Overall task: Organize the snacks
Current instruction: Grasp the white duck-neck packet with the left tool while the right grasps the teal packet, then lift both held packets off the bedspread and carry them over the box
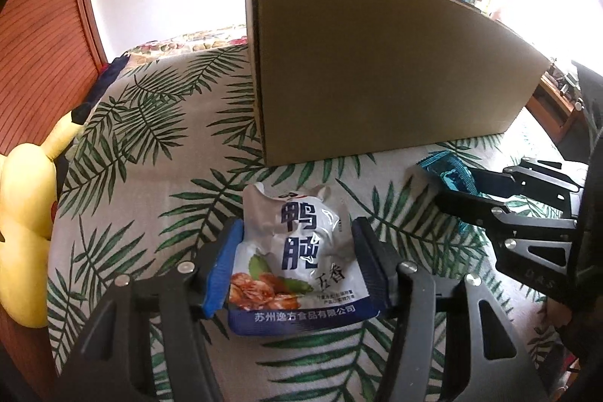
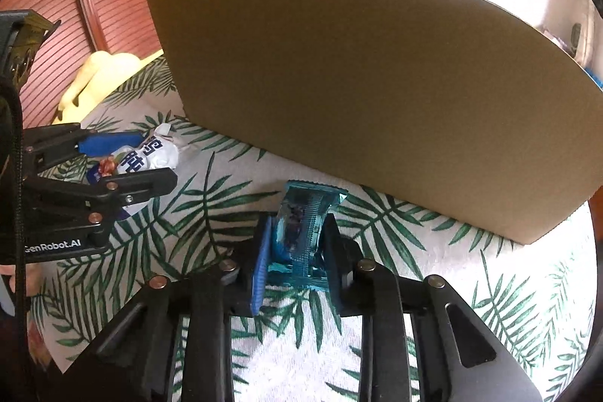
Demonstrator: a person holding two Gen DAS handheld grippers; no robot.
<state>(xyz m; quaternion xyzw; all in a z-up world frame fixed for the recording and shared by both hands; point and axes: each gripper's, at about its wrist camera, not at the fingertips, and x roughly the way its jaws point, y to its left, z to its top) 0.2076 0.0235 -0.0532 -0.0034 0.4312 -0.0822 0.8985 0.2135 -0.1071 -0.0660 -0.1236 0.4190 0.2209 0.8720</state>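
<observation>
A: What does the left hand-held gripper (image 1: 297, 264) have?

B: It is clamped on the white snack pouch (image 1: 299, 259), a pad pressed against each side, low over the leaf-print cloth (image 1: 150, 123). Whether the pouch touches the cloth I cannot tell.

A: And the right hand-held gripper (image 2: 294, 243)?

B: Closed on the teal wrapper (image 2: 303, 232), which stands up between its fingers. In the left wrist view that packet sits at about 3 o'clock from the pouch, well apart from it.

A: Where would they go?

B: Likely into the cardboard box (image 1: 377, 63), standing on the cloth at 12 o'clock from both grippers. Only its outer walls show; the inside is hidden.

A: So which step is this?

B: Both snacks look grasped, so I judge the carry to the box comes next. Each must rise above the near wall before moving forward, and the soft pouch could sag or slip if the grip loosens.

A: Anything nearby?

B: A yellow plush toy (image 1: 26, 225) at 9 o'clock, out of the way.
</observation>
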